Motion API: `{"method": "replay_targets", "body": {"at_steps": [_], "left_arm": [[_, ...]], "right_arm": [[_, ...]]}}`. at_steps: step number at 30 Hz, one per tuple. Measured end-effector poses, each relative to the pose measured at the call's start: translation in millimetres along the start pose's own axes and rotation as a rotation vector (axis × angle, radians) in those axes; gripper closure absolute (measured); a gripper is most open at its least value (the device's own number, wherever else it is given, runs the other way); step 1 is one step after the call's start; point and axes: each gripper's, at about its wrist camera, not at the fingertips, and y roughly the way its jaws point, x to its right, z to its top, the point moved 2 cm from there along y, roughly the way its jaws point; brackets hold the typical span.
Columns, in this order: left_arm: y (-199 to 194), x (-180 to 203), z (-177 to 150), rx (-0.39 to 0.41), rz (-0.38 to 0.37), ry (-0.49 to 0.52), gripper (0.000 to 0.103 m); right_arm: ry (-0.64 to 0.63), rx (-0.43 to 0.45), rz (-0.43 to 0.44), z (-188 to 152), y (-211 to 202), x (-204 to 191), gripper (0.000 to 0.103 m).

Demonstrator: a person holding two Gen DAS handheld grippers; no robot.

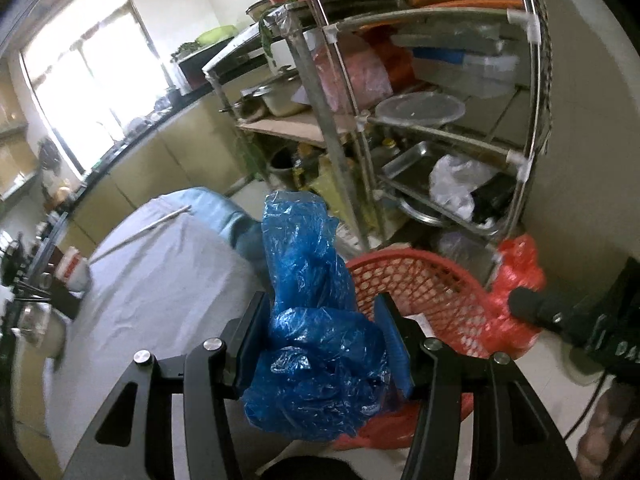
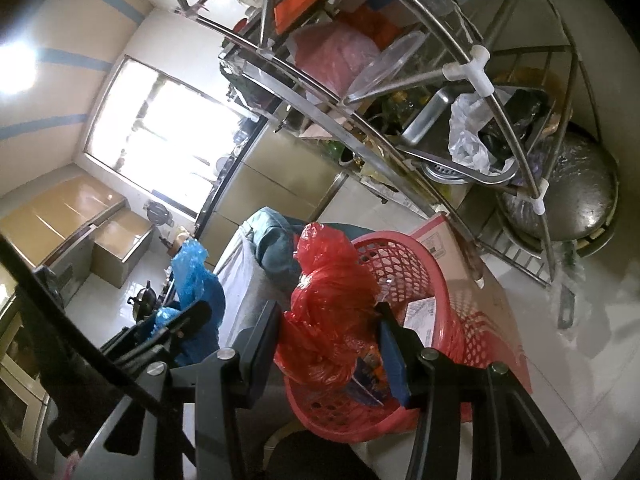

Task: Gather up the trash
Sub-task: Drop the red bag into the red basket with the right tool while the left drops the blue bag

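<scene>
The left gripper (image 1: 324, 340) is clamped on a blue bag (image 1: 312, 320) and the right gripper (image 2: 332, 344) on a red bag (image 2: 328, 312), both bags held just above the red basket (image 2: 452, 304) beside the metal rack (image 1: 420, 132).

No label, brand or number here is sharp enough to read.

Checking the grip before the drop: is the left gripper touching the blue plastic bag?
Touching. The left wrist view shows the left gripper with both jaws pressed into the crumpled blue plastic bag between them.
</scene>
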Motion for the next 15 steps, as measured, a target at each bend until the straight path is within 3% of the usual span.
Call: {"method": "replay_targets", "body": {"at_steps": [9,13,15], "left_arm": [[21.1,-20.2,-3.5,-0.026,-0.239,-0.069,0.046],[26.3,-18.9,-10.4,-0.032,-0.289,-0.039,0.045],[27.3,-18.7,-14.1,-0.039,-0.291,-0.025,0.039]], "right_arm": [[-0.023,-0.018,-0.056,4.0,17.2,-10.6,0.051],[-0.056,-0.031,-0.093,0.2,26.8,-20.3,0.049],[-0.069,-0.046,-0.114,-3.6,30.5,-23.2,0.039]]}}
